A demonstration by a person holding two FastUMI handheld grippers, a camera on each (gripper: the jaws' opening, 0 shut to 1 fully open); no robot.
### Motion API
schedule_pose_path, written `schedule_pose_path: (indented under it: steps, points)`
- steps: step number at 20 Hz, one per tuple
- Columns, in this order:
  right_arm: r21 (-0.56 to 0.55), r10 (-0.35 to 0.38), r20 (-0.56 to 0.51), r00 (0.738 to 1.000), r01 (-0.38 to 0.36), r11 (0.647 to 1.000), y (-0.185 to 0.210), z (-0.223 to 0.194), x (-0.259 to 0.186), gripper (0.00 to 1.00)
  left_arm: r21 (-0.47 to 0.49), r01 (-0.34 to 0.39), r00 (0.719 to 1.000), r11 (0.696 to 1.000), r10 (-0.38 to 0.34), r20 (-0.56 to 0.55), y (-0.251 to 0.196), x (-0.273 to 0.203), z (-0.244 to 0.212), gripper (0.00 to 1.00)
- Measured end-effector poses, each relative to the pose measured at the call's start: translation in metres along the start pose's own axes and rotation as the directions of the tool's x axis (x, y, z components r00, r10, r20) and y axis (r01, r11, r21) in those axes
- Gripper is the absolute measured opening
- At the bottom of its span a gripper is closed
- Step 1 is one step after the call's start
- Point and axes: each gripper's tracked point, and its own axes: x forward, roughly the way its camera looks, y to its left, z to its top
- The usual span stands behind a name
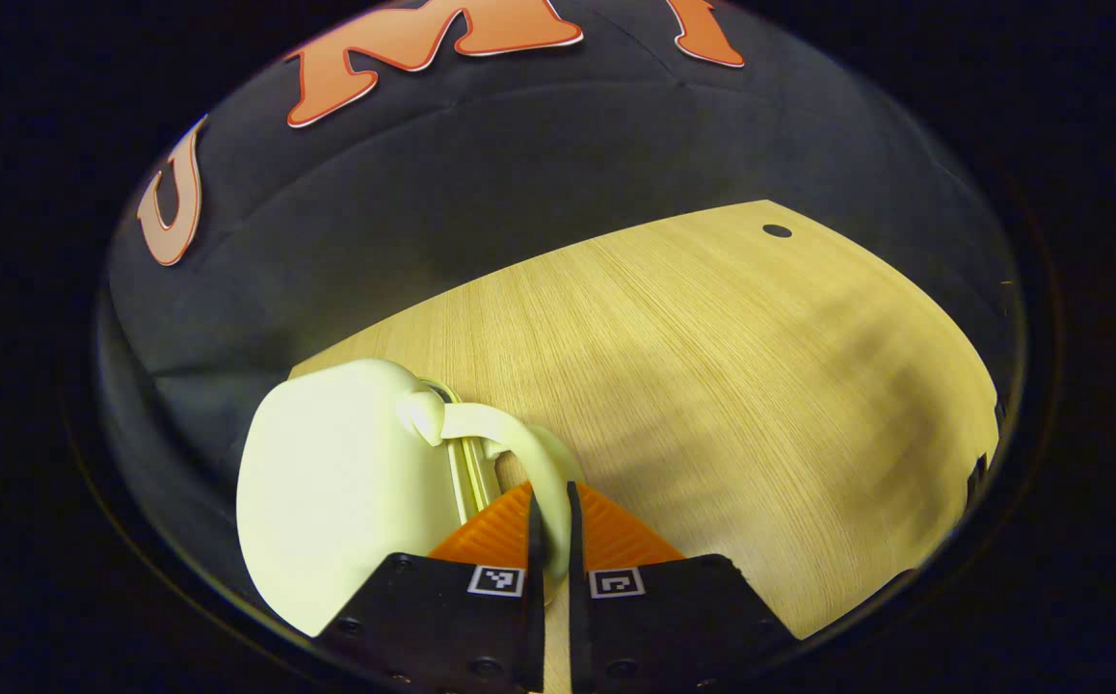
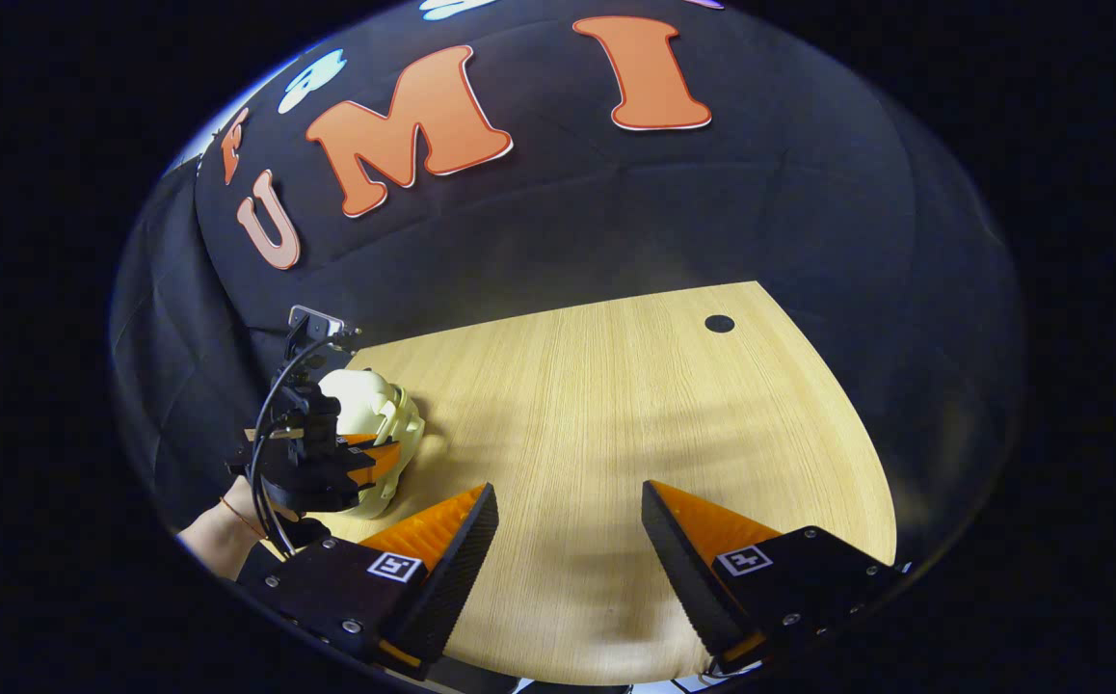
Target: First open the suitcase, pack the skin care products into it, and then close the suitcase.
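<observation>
Left gripper view has the left gripper [image 1: 550, 525] clamped on the closed suitcase's [image 1: 346, 482] handle [image 1: 529, 453] at 6 o'clock; packing looks finished. Right gripper [image 2: 568, 540] gapes empty above the desk [image 2: 616, 405].

A light wood-grain desk [image 2: 616, 414] with a rounded far corner stands against the booth's black cloth wall [image 2: 760, 212]. A small dark round hole [image 2: 719, 324] sits near that corner. Soft shadows fall in bands across the desk's surface.
</observation>
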Motion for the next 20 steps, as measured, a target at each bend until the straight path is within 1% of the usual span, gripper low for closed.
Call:
schedule_pose_path:
  steps: [1, 2, 3, 4, 5, 6, 7, 8, 9, 10, 13, 14, 15, 16, 18, 20]
  points:
    - [-0.007, 0.002, -0.006, 1.000, -0.002, 1.000, 0.002, -0.001, 0.003, 0.96, -0.012, 0.010, 1.000, 1.000, -0.009, 0.003, -0.002, 0.000, 0.000, 0.10]
    - [-0.018, 0.004, -0.012, 1.000, -0.004, 1.000, 0.004, -0.003, 0.004, 0.96, -0.037, 0.020, 1.000, 0.999, -0.020, 0.008, -0.005, -0.002, 0.000, 0.14]
    - [-0.029, 0.006, -0.014, 1.000, -0.006, 1.000, 0.006, -0.003, 0.007, 0.95, -0.070, 0.033, 0.999, 0.997, -0.033, 0.010, -0.008, -0.003, 0.000, 0.20]
    - [-0.040, 0.010, -0.013, 1.000, -0.011, 0.999, 0.008, -0.002, 0.008, 0.96, -0.100, 0.038, 0.999, 0.994, -0.036, 0.023, -0.010, -0.007, 0.002, 0.22]
    - [-0.049, 0.013, -0.013, 1.000, -0.014, 0.999, 0.010, -0.002, 0.010, 0.96, -0.115, 0.037, 0.999, 0.993, -0.033, 0.040, -0.009, -0.010, 0.004, 0.21]
    - [-0.055, 0.016, -0.010, 1.000, -0.017, 0.998, 0.012, -0.001, 0.012, 0.96, -0.119, 0.036, 0.998, 0.992, -0.029, 0.061, -0.009, -0.013, 0.010, 0.27]
    - [-0.058, 0.018, -0.004, 1.000, -0.019, 0.998, 0.014, 0.002, 0.014, 0.95, -0.126, 0.037, 0.996, 0.991, -0.026, 0.083, -0.009, -0.017, 0.016, 0.48]
    - [-0.060, 0.020, 0.003, 1.000, -0.020, 0.998, 0.016, 0.005, 0.014, 0.95, -0.135, 0.029, 0.994, 0.990, -0.015, 0.108, -0.008, -0.022, 0.025, 0.65]
    - [-0.064, 0.019, 0.012, 1.000, -0.018, 0.998, 0.017, 0.009, 0.014, 0.95, -0.153, 0.004, 0.992, 0.988, 0.016, 0.128, -0.002, -0.030, 0.030, 0.82]
    - [-0.068, 0.017, 0.024, 1.000, -0.015, 0.998, 0.019, 0.012, 0.014, 0.95, -0.182, -0.003, 0.987, 0.983, 0.032, 0.158, 0.001, -0.035, 0.037, 1.00]
    - [-0.088, -0.003, 0.082, 0.997, 0.010, 0.996, 0.024, 0.032, 0.009, 0.95, -0.287, -0.011, 0.963, 0.958, 0.087, 0.254, 0.019, -0.078, 0.064, 0.99]
    - [-0.096, -0.013, 0.113, 0.994, 0.024, 0.995, 0.027, 0.040, 0.007, 0.96, -0.307, 0.000, 0.956, 0.952, 0.090, 0.281, 0.024, -0.092, 0.073, 0.99]
    - [-0.101, -0.020, 0.142, 0.990, 0.034, 0.994, 0.031, 0.050, 0.004, 0.95, -0.313, 0.009, 0.948, 0.950, 0.091, 0.305, 0.029, -0.107, 0.080, 0.99]
    - [-0.106, -0.022, 0.169, 0.985, 0.040, 0.994, 0.039, 0.059, 0.001, 0.95, -0.309, 0.003, 0.937, 0.951, 0.105, 0.333, 0.038, -0.124, 0.090, 0.99]
    - [-0.115, -0.036, 0.237, 0.971, 0.065, 0.991, 0.048, 0.077, -0.011, 0.95, -0.301, -0.010, 0.908, 0.954, 0.135, 0.397, 0.061, -0.154, 0.110, 0.99]
    - [-0.115, -0.054, 0.311, 0.949, 0.093, 0.989, 0.058, 0.095, -0.026, 0.96, -0.312, -0.006, 0.875, 0.950, 0.156, 0.459, 0.082, -0.183, 0.122, 0.99]
